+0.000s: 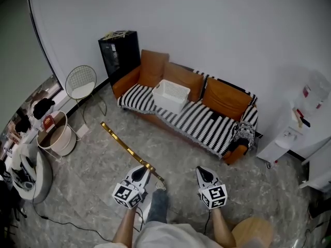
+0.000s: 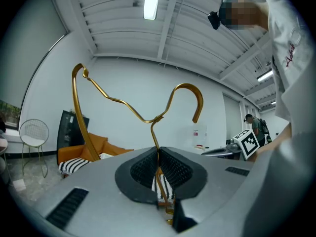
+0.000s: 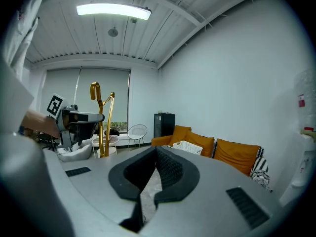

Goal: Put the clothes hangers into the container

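Observation:
A gold wire clothes hanger [image 1: 126,148] slants out to the upper left over the floor, and my left gripper [image 1: 139,172] is shut on its neck. In the left gripper view the hanger [image 2: 148,117] rises from between the closed pads of the left gripper [image 2: 159,152], hook at the upper right. My right gripper [image 1: 203,173] is beside it, shut with nothing in it; in its own view the right gripper [image 3: 155,152] has its pads meeting. A white slatted container [image 1: 171,93] sits on the striped sofa [image 1: 207,125] ahead, also seen as the container [image 3: 187,146].
A black cabinet [image 1: 120,53] stands left of the sofa, with a round wire chair [image 1: 81,82] and a round tub [image 1: 57,134] farther left. A white water dispenser [image 1: 300,123] is at the right. A wooden stool [image 1: 253,234] is by my right arm.

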`<move>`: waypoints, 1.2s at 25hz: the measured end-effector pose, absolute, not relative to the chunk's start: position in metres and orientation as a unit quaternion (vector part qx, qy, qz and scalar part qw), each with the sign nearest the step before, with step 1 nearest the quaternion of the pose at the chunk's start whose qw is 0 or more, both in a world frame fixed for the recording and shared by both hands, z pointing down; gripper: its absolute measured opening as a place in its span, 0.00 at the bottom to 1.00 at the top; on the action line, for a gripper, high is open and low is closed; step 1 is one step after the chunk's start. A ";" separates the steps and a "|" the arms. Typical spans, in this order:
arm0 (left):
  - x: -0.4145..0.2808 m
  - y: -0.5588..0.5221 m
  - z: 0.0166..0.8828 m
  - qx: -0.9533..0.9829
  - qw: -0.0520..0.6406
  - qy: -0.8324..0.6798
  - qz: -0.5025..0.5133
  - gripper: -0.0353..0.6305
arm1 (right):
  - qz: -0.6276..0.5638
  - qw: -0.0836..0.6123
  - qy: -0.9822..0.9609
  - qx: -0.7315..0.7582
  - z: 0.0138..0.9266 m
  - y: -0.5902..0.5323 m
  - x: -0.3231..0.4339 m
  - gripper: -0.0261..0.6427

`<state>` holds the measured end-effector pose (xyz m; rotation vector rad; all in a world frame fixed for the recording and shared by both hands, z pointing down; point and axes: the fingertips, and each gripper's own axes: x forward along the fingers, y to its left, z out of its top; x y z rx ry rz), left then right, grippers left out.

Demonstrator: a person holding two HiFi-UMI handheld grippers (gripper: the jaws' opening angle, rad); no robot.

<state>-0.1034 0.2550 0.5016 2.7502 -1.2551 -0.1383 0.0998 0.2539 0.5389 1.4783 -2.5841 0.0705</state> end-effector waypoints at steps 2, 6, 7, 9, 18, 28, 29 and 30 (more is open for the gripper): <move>-0.105 0.244 0.505 0.907 0.060 -0.414 -0.045 0.11 | 0.023 0.082 -0.865 0.495 0.540 0.243 0.098 0.08; -0.107 0.215 0.508 0.908 0.059 -0.413 -0.046 0.11 | 0.023 0.082 -0.864 0.497 0.543 0.215 0.096 0.08; -0.108 0.207 0.509 0.908 0.059 -0.413 -0.046 0.11 | 0.023 0.083 -0.863 0.497 0.545 0.207 0.095 0.08; -0.108 0.189 0.511 0.907 0.061 -0.413 -0.048 0.11 | 0.025 0.085 -0.862 0.500 0.548 0.189 0.095 0.08; -0.122 0.103 0.511 0.906 0.073 -0.413 -0.055 0.11 | 0.027 0.094 -0.860 0.501 0.547 0.103 0.083 0.08; -0.142 -0.008 0.495 0.909 0.072 -0.407 -0.054 0.11 | 0.022 0.099 -0.859 0.502 0.526 -0.010 0.060 0.08; -0.145 -0.018 0.494 0.909 0.072 -0.408 -0.054 0.11 | 0.021 0.100 -0.859 0.502 0.524 -0.020 0.057 0.08; -0.146 -0.029 0.492 0.909 0.071 -0.407 -0.055 0.11 | 0.019 0.100 -0.859 0.502 0.522 -0.031 0.056 0.08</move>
